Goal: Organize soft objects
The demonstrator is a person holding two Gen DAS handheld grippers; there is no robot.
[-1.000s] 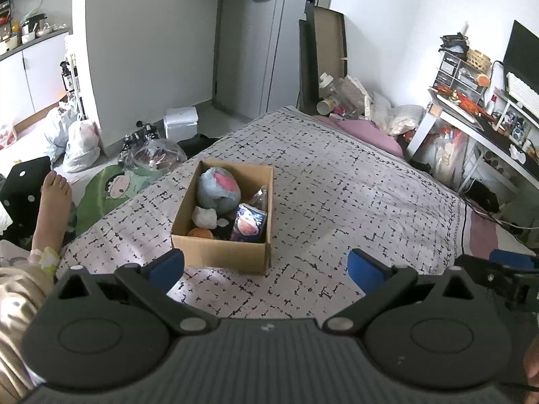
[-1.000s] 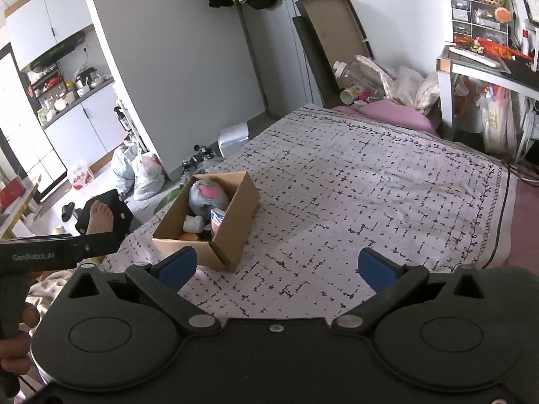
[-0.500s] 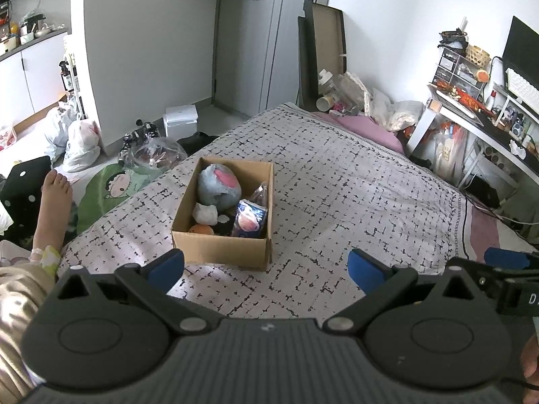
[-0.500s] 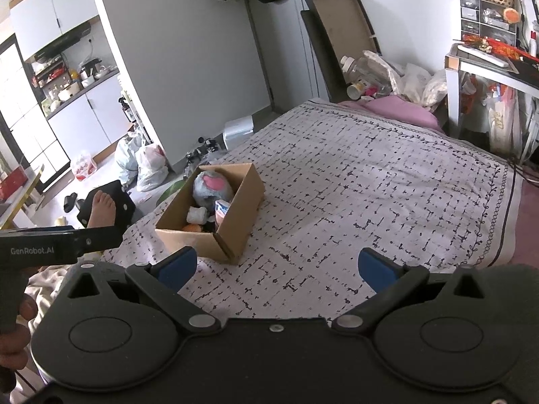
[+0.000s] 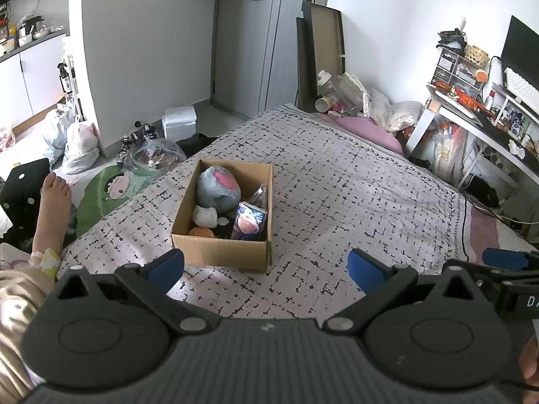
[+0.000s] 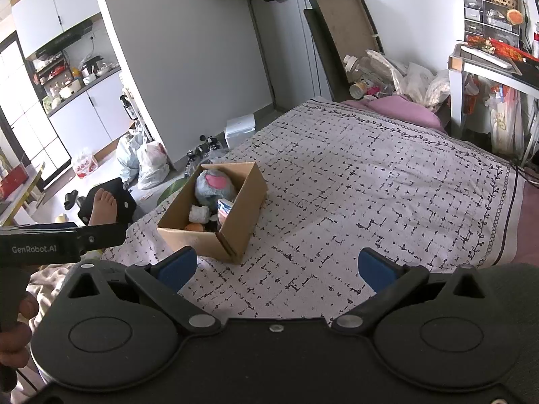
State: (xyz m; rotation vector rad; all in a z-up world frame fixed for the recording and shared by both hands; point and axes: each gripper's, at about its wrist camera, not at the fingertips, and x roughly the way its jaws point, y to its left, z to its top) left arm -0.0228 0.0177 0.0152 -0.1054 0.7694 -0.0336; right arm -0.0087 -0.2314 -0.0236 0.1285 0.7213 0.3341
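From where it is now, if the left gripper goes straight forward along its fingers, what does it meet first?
Probably the near wall of the cardboard box on the bedspread. The left gripper is open and empty, and the box sits slightly left of its centre line, so it might only graze it; depth is unclear.

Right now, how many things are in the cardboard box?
5 that show in the box: a grey plush at the back, a white lump, an orange ball, a printed packet, a clear bag. More may be hidden underneath.

"GenRobot.AI" stands in white on the left claw [image 6: 57,244] body. The right claw [image 5: 505,262] body shows what may be "DA", cut off.
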